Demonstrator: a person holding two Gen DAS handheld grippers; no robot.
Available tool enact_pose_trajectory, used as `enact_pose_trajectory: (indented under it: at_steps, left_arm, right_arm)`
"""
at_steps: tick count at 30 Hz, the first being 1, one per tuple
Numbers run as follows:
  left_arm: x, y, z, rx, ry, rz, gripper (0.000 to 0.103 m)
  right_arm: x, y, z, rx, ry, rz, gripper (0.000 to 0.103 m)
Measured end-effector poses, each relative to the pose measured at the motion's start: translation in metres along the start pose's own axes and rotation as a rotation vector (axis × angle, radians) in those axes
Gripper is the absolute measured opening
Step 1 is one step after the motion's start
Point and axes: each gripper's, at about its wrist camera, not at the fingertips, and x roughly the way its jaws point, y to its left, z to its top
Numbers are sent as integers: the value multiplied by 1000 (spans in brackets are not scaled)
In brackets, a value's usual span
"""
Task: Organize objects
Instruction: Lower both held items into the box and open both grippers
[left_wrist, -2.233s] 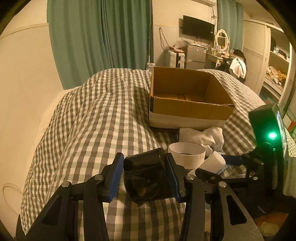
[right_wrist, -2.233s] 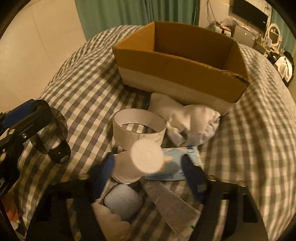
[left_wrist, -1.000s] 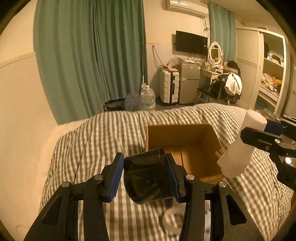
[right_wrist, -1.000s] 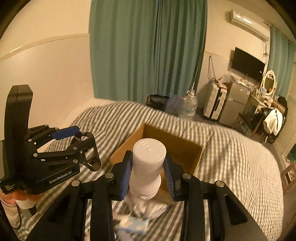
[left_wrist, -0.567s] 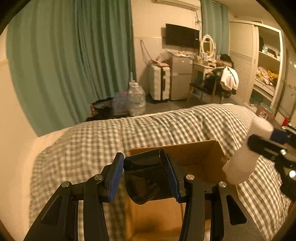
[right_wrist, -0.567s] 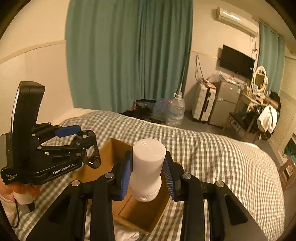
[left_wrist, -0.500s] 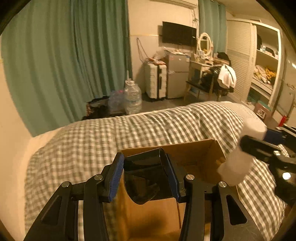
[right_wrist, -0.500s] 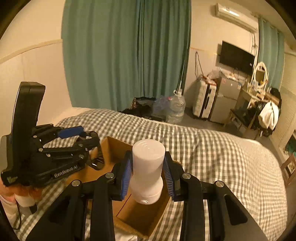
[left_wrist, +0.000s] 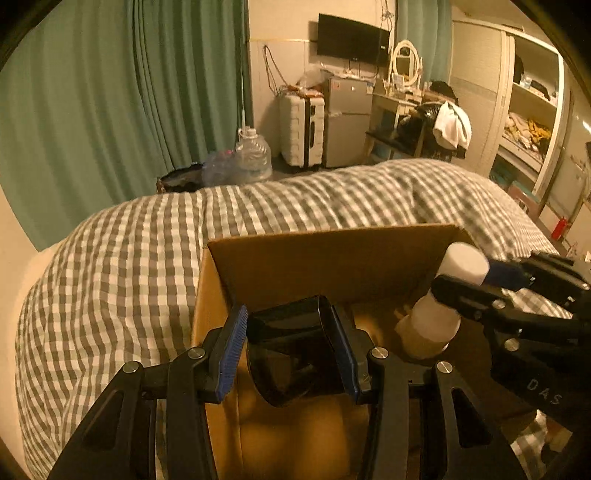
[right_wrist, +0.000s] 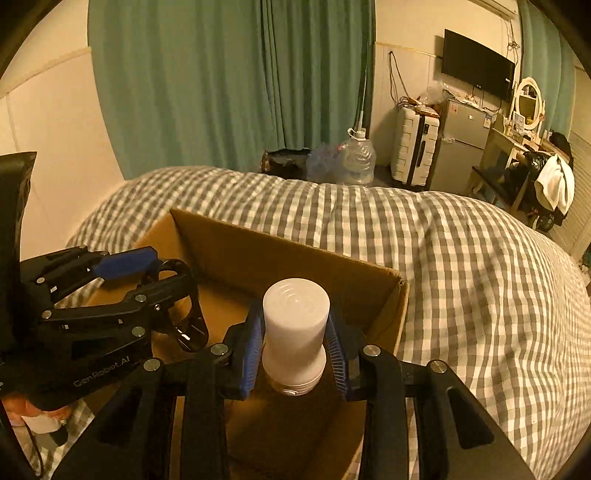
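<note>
An open cardboard box (left_wrist: 332, 254) (right_wrist: 280, 254) sits on a grey-and-white checked bed. My left gripper (left_wrist: 290, 350) is shut on a dark translucent cup (left_wrist: 295, 354) and holds it over the box's left half; it also shows in the right wrist view (right_wrist: 173, 295) with the cup (right_wrist: 186, 325). My right gripper (right_wrist: 293, 350) is shut on a white bottle (right_wrist: 294, 332) and holds it over the box's right half; the bottle also shows in the left wrist view (left_wrist: 443, 306). The box floor is mostly hidden behind the grippers.
The checked duvet (left_wrist: 110, 277) (right_wrist: 461, 277) surrounds the box. Beyond the bed stand green curtains (right_wrist: 229, 81), a water jug (right_wrist: 356, 155), a white suitcase (right_wrist: 415, 147), a small fridge (right_wrist: 461, 144) and shelves (left_wrist: 532, 110).
Both grippers have moved forward and down over the box with their loads; the box now fills the lower part of both views. The grips are unchanged.
</note>
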Motion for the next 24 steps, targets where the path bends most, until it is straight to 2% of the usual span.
enact_pose_trajectory:
  at_steps: [4, 7, 9, 11, 15, 19, 24]
  left_arm:
    - [1, 2, -1, -26, 17, -10, 50]
    - [2, 3, -4, -47, 47, -7, 64]
    - [-5, 1, -6, -53, 46, -9, 69]
    - [-16, -1, -7, -49, 33, 7, 85]
    - [-50, -10, -7, -23, -18, 9, 92]
    - [-87, -14, -10, 11, -65, 41, 99]
    - [-128, -11, -17, 7, -109, 62, 100]
  right_arm:
    - [-1, -2, 0, 3, 10, -14, 32]
    - [-10, -2, 1, 18, 3, -14, 33]
    - [-22, -3, 6, 30, -12, -17, 40]
    - [-40, -5, 8, 49, -41, -14, 54]
    - [-73, -4, 12, 41, -84, -20, 62]
    - [-108, 1, 11, 20, -121, -35, 72]
    - [-144, 6, 9, -4, -154, -51, 75]
